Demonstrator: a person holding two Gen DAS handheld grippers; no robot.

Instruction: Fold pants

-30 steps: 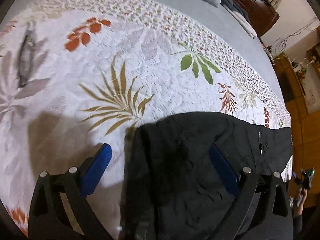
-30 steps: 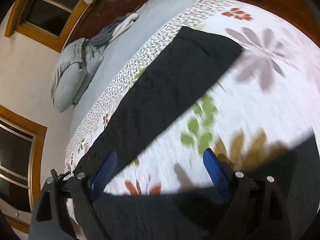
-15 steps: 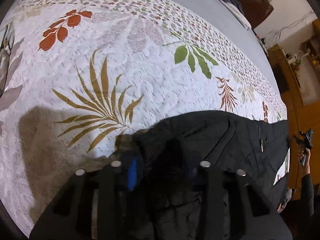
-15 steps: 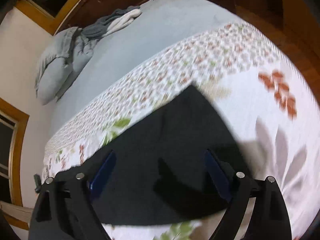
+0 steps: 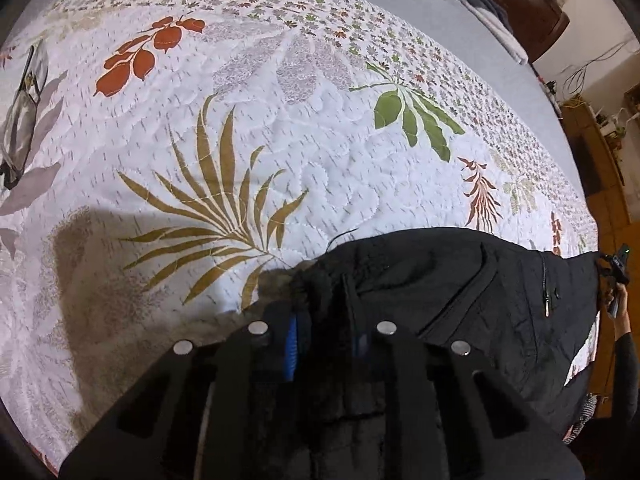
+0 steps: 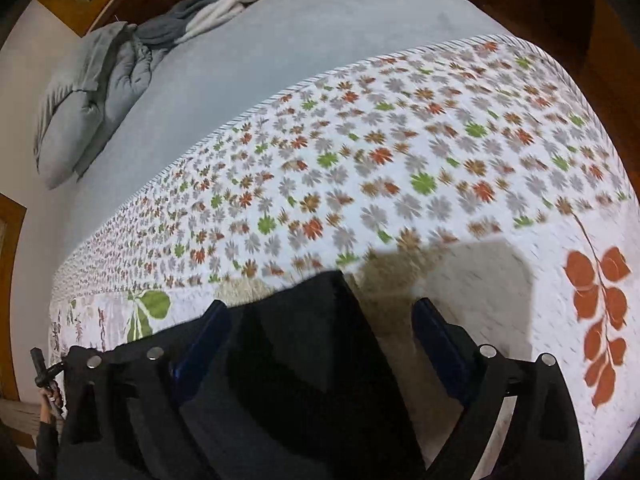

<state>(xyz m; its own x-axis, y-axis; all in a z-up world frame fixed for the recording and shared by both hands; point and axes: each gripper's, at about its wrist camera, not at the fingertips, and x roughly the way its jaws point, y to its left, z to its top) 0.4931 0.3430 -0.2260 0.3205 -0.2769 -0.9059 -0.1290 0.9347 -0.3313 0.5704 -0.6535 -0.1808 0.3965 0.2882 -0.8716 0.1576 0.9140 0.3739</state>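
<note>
Black pants (image 5: 472,300) lie on the floral quilt (image 5: 280,140), waist end with zipper and pocket toward the right in the left wrist view. My left gripper (image 5: 326,340) is shut on a bunched corner of the pants at the waist edge. In the right wrist view a corner of the pants leg end (image 6: 316,360) lies between the blue pads of my right gripper (image 6: 320,332), which is open and low over the fabric.
The quilt (image 6: 400,160) covers a bed with a grey sheet (image 6: 280,40). Grey pillows (image 6: 84,92) and a bundled blanket (image 6: 216,12) lie at the far end. Wooden furniture (image 5: 528,12) and floor (image 5: 608,184) border the bed.
My left gripper closed on the pants' waist corner and holds it. My right gripper swept along the pants leg to its far corner, staying open.
</note>
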